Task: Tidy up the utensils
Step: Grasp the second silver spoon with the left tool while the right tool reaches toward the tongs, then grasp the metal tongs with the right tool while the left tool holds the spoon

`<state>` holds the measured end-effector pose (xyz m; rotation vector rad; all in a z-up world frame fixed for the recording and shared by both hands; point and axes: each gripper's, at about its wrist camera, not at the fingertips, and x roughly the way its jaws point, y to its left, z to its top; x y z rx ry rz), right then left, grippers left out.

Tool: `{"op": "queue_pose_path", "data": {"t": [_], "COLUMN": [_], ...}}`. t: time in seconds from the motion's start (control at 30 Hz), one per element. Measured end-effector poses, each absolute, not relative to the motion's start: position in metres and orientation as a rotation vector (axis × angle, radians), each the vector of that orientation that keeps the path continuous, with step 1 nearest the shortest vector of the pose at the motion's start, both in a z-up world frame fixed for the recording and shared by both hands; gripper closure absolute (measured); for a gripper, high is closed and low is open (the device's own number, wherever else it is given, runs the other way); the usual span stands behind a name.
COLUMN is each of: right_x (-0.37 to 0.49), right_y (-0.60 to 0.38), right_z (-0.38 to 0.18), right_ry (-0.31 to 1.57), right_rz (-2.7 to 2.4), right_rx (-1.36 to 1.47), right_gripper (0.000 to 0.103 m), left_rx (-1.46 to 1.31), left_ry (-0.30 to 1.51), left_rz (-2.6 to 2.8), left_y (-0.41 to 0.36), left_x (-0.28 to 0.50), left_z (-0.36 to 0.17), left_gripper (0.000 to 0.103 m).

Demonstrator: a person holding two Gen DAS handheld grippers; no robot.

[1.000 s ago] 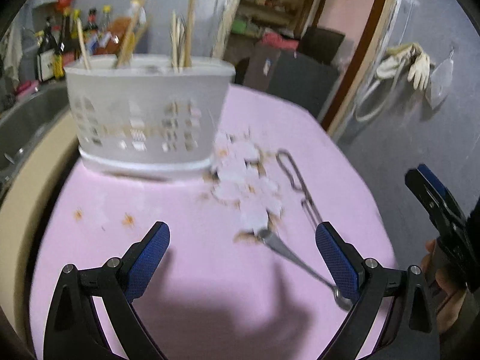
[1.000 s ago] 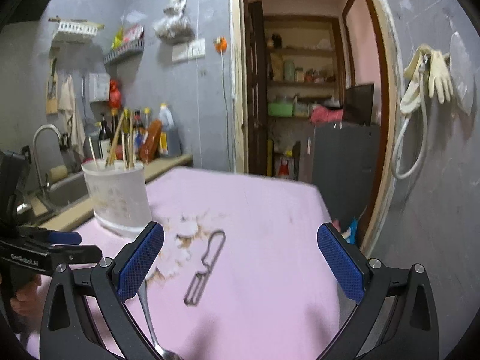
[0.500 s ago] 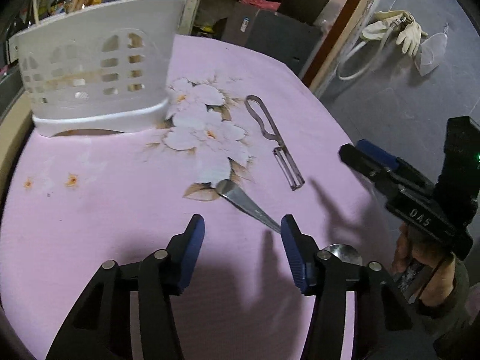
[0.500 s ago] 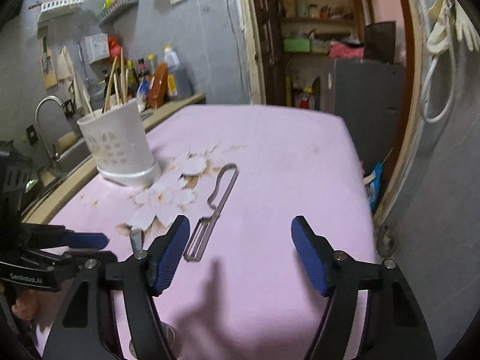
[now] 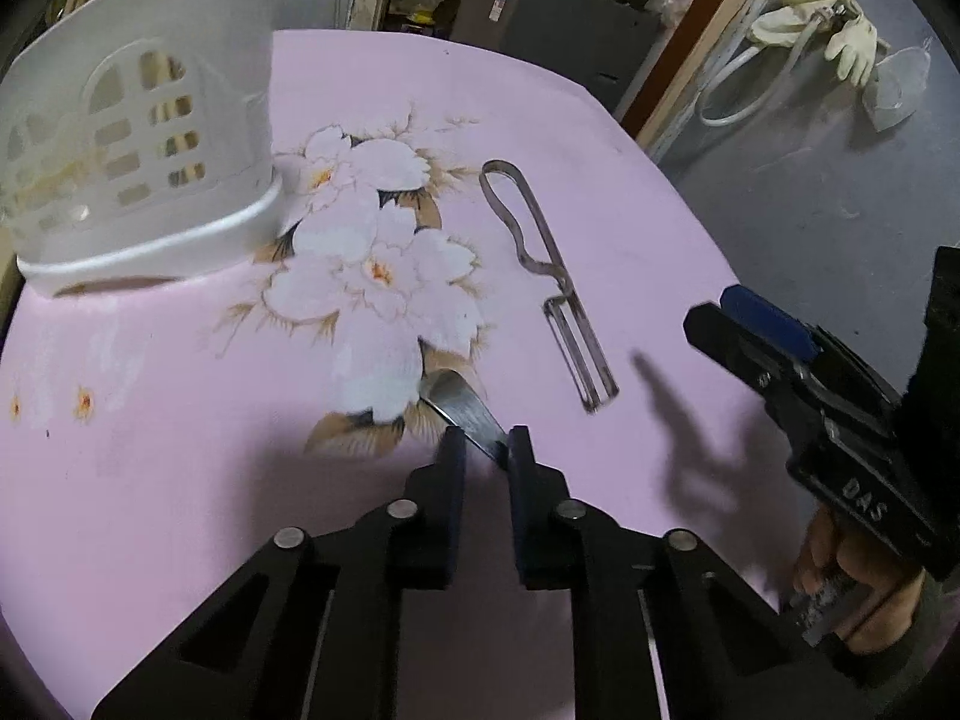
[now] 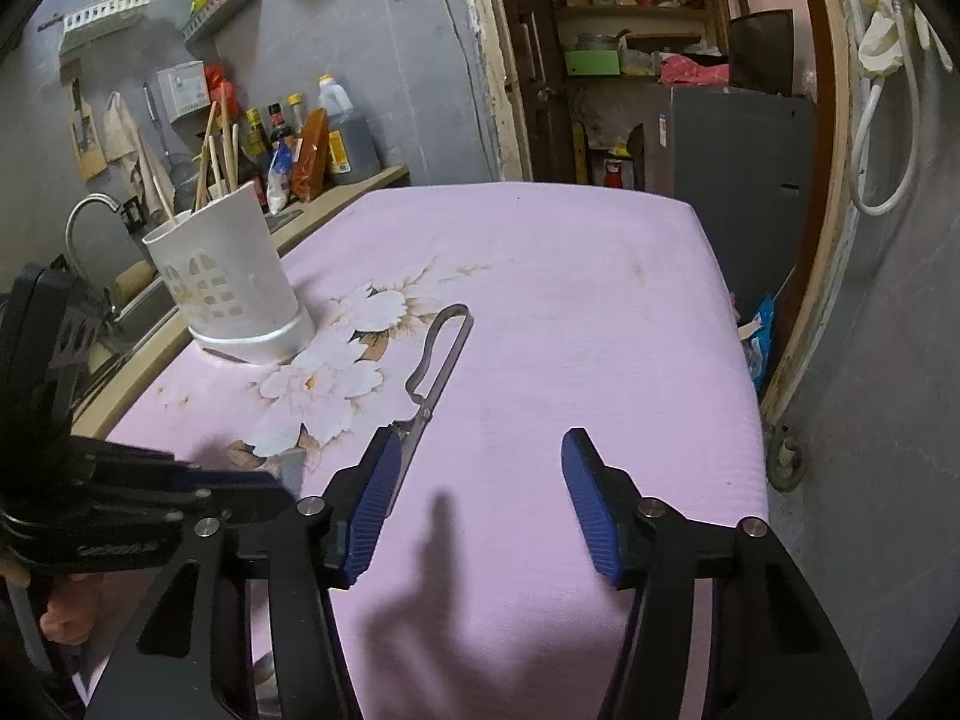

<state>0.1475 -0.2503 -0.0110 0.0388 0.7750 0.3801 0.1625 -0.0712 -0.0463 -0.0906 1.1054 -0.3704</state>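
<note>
Steel spoon handle [image 5: 465,408] between the closing jaws of the left gripper [image 5: 485,447], pads against it, right gripper [image 6: 474,501] closing with jaws apart over pink cloth [image 6: 540,300], peeler [image 6: 435,360] beside its left pad, white utensil holder [image 6: 225,276] farther left.

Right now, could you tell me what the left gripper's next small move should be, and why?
Probably lift straight up. The left gripper is closing, its pads already on the spoon handle lying flat on the pink cloth; the white holder stands beyond, up left.
</note>
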Motion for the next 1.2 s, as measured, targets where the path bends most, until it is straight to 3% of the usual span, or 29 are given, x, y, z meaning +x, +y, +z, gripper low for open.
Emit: {"op": "queue_pose_path", "data": {"t": [0.27,0.73,0.83,1.2], "right_x": [0.158,0.163,0.159,0.138], "right_y": [-0.241,-0.206,-0.203,-0.241], "right_z": [-0.022,-0.035,-0.036,-0.028], "right_ry": [0.848,0.942,0.941,0.918], "right_rz": [0.435,0.554,0.529,0.461], "right_rx": [0.028,-0.083,-0.16,-0.109], "right_gripper": [0.065,0.067,0.087,0.092], "left_rx": [0.004,-0.16,-0.189,-0.169], "left_ry": [1.066,1.126,1.143,1.174], "left_rz": [-0.309,-0.395,-0.408,-0.462], "left_y": [-0.072,-0.034,-0.032,-0.064], "left_x": [0.181,0.151,0.147,0.166], "left_z": [-0.047,-0.045,-0.042,-0.041], "left_gripper": [0.102,0.102,0.102,0.101]}}
